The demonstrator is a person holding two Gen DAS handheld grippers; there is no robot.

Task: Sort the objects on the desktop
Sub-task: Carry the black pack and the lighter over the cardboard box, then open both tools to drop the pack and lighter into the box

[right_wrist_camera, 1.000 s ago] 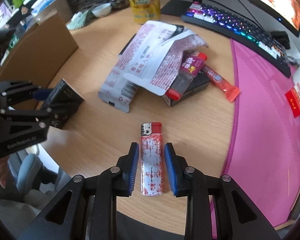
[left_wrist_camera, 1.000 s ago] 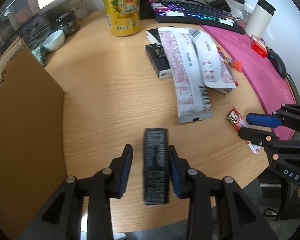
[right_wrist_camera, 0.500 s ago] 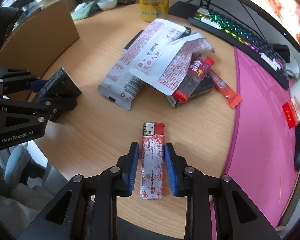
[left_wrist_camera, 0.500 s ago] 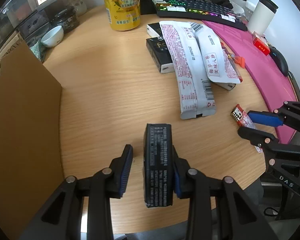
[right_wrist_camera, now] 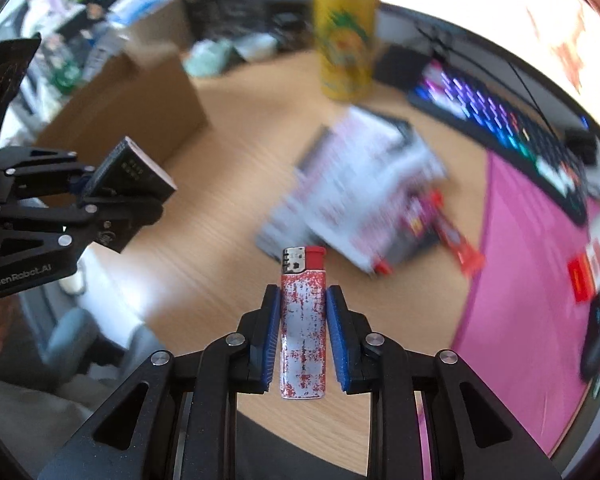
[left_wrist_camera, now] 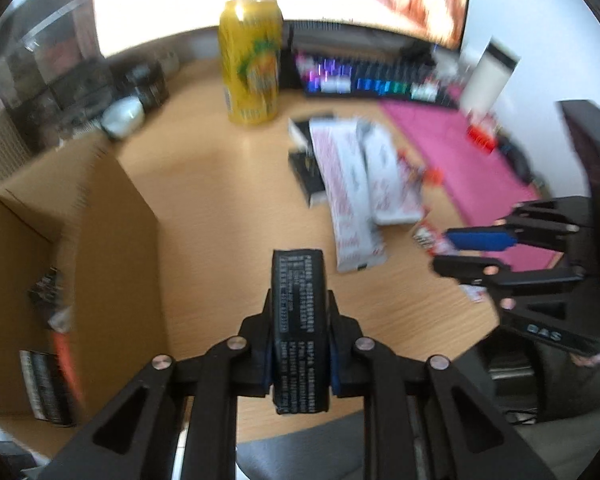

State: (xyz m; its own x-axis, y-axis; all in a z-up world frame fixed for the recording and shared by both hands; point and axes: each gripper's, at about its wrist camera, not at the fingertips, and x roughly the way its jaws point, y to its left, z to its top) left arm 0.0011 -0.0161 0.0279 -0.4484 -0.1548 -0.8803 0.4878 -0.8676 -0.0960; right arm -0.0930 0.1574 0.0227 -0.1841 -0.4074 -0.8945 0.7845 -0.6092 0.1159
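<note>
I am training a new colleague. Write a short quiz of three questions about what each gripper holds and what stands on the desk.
1. True or false: the left gripper has its jaws shut on a black box.
2. What does the right gripper hold? A) a can B) a lighter C) a mouse
3. Fill in: behind the pile of white packets stands a yellow ____.

Key:
1. True; the jaws have just been closing on the box.
2. B, the red and white lighter.
3. can.
</note>
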